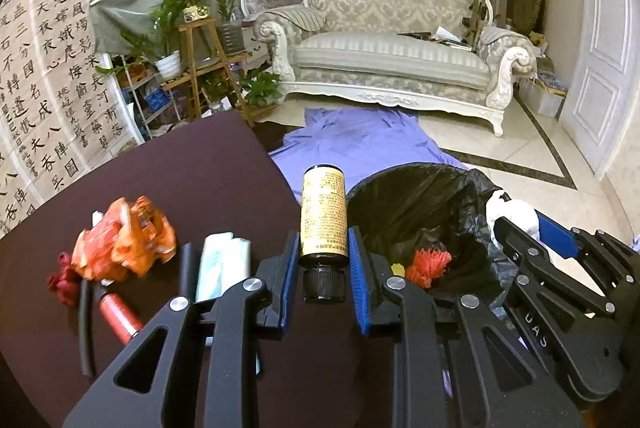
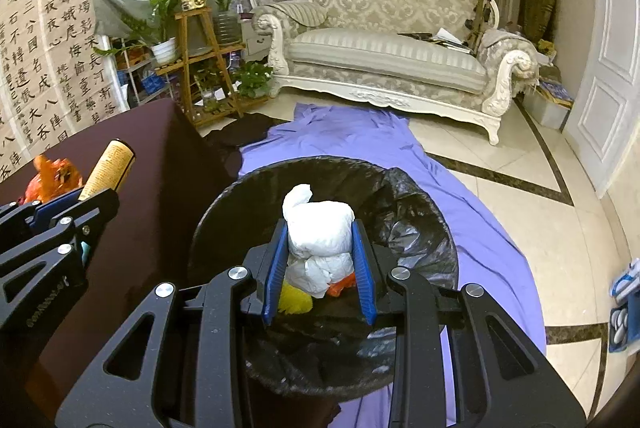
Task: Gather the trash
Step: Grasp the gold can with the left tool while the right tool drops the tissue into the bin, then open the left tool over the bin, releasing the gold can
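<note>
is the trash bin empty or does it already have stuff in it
Not empty. Inside the black-lined trash bin lie an orange-red mesh piece and something yellow. How much lies beneath them cannot be told.

Dim, cool indoor light; strong fisheye bending with dark corners; slight blur at edges.

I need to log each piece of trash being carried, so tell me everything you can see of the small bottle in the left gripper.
The bottle is a small dark cylinder, seemingly glass, wrapped in a yellow label of fine print, with a ribbed black screw cap. The left gripper is shut on its lower body, cap toward the camera, base pointing away. It hangs over the dark table's edge, beside the black-lined bin.
</note>
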Demonstrator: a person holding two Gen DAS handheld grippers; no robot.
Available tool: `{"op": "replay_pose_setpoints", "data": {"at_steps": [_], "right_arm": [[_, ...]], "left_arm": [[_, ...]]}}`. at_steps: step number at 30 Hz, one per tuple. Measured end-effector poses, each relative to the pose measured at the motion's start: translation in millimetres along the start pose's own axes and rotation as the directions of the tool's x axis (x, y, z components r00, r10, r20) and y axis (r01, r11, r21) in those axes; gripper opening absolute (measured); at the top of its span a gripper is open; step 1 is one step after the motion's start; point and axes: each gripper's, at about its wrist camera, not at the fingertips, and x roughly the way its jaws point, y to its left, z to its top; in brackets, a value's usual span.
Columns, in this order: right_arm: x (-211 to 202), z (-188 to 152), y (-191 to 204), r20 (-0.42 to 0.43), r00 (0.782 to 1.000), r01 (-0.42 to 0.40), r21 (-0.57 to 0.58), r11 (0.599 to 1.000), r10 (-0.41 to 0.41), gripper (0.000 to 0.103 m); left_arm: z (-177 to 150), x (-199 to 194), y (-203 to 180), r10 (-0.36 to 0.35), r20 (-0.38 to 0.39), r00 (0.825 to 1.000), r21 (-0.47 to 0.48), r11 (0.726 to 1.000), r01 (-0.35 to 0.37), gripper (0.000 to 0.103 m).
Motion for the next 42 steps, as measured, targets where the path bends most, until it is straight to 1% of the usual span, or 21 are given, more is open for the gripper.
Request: {"op": "replay_pose_setpoints", "data": {"at_steps": [9,11,13,15,16,23,30,37,42], "right_arm": [[25,10,-16,-0.013,1.000,0.022,0.023,0.999,-0.022,0.031],[29,11,-20,-0.017,1.000,0.024,0.032,0.999,-0.024,0.032],[33,10,-24,-0.022,0.999,0.031,0.048,0.998,-0.030,0.043],[35,10,-27,-0.026,0.999,0.037,0.057,0.998,-0.036,0.044],[35,9,-28,-0.028,0.999,0.039,0.059,0.997,-0.037,0.045],[31,7,-32,-0.029,0.998,0.058,0.069,0.996,-0.056,0.046],[24,1,-28,-0.035,0.998,0.051,0.071,0.996,-0.048,0.047],[6,-8,-9,-0.034,0.999,0.019,0.056,0.998,-0.018,0.047],[-9,-13,17,-0.026,0.999,-0.020,0.028,0.999,0.021,0.047]], "left_arm": [[10,36,-17,0.015,-0.051,0.999,0.038,0.999,-0.013,0.025],[10,40,-17,0.024,-0.065,0.998,0.045,0.999,-0.021,0.037],[11,41,-16,0.021,-0.067,0.997,0.041,0.999,-0.019,0.058],[13,38,-15,0.031,-0.047,0.998,0.038,0.999,-0.030,0.067],[14,38,-15,0.034,-0.042,0.999,0.038,0.999,-0.032,0.070],[14,35,-13,0.032,-0.048,0.998,0.026,0.999,-0.031,0.070],[11,20,-5,0.033,-0.040,0.999,0.011,0.999,-0.032,0.070],[2,-1,15,0.047,-0.040,0.998,-0.014,0.999,-0.047,0.070],[-13,-17,42,0.077,-0.049,0.996,-0.048,0.996,-0.080,0.070]]}}
